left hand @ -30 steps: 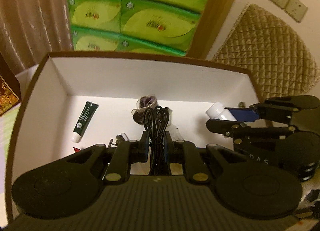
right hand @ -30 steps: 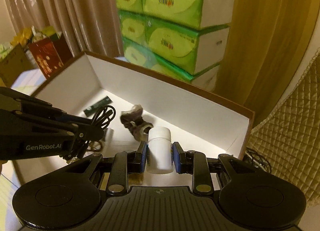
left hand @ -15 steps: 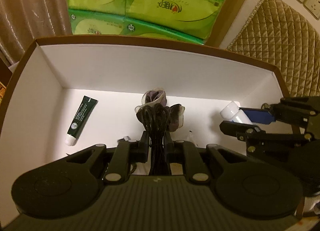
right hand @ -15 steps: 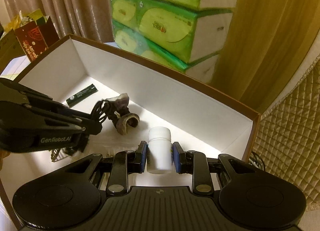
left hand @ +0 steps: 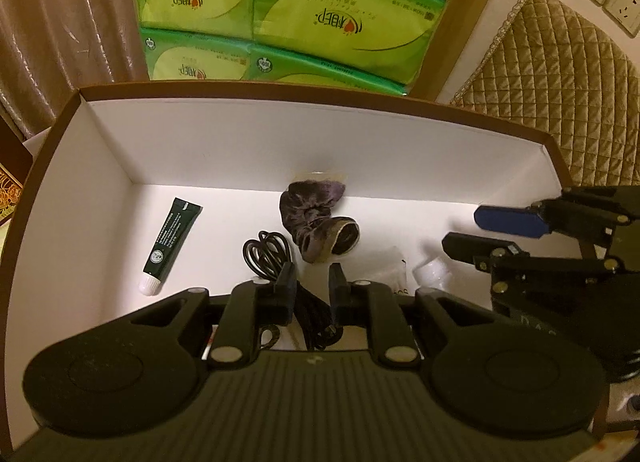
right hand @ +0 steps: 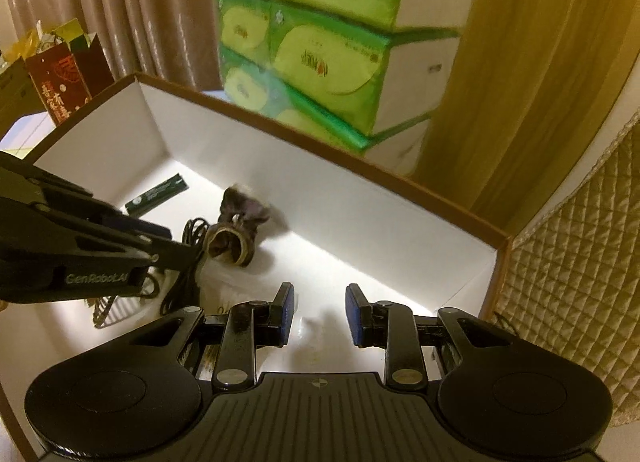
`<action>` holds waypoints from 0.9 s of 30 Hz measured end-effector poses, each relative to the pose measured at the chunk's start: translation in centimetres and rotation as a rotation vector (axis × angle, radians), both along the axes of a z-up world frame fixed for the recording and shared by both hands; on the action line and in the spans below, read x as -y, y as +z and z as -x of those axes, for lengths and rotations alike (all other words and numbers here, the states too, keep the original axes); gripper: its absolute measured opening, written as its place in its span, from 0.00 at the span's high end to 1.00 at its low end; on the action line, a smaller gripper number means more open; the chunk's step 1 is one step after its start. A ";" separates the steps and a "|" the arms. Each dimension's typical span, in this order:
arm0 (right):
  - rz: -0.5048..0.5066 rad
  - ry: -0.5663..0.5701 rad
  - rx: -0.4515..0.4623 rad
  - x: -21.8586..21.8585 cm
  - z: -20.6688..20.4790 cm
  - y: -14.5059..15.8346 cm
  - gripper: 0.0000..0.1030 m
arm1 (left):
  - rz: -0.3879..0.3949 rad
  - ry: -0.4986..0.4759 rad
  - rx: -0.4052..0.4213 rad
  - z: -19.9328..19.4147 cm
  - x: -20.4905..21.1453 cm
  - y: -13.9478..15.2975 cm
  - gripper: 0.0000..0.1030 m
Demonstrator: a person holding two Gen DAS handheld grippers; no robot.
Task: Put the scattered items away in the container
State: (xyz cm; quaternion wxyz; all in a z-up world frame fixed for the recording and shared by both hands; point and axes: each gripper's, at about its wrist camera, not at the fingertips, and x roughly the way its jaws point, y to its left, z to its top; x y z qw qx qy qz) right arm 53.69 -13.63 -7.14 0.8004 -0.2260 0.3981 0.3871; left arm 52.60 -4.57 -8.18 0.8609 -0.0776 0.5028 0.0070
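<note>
Both grippers hang over the white box with a brown rim (left hand: 280, 90), which also shows in the right wrist view (right hand: 360, 166). My left gripper (left hand: 312, 274) is open; the black coiled cable (left hand: 268, 252) lies loose on the box floor under and between its fingers. My right gripper (right hand: 320, 302) is open and empty. The white bottle (left hand: 430, 272) lies on the box floor below it, a blur in the right wrist view (right hand: 316, 322). A dark green tube (left hand: 170, 240) and a purple sock (left hand: 316, 222) lie in the box.
Stacked green tissue packs (left hand: 288, 18) stand behind the box. A quilted gold cushion (left hand: 560, 94) is at the right, a red gift bag (right hand: 64, 82) at the left. A white sachet (left hand: 390, 272) lies in the box.
Both grippers have opened. The cable has dropped from the left fingers onto the box floor. The white bottle has dropped from the right fingers into the box.
</note>
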 end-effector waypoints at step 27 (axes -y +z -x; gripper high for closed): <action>-0.212 -0.119 0.110 6.6 8.6 4.7 0.02 | -0.109 -0.036 0.162 9.2 0.7 6.0 0.35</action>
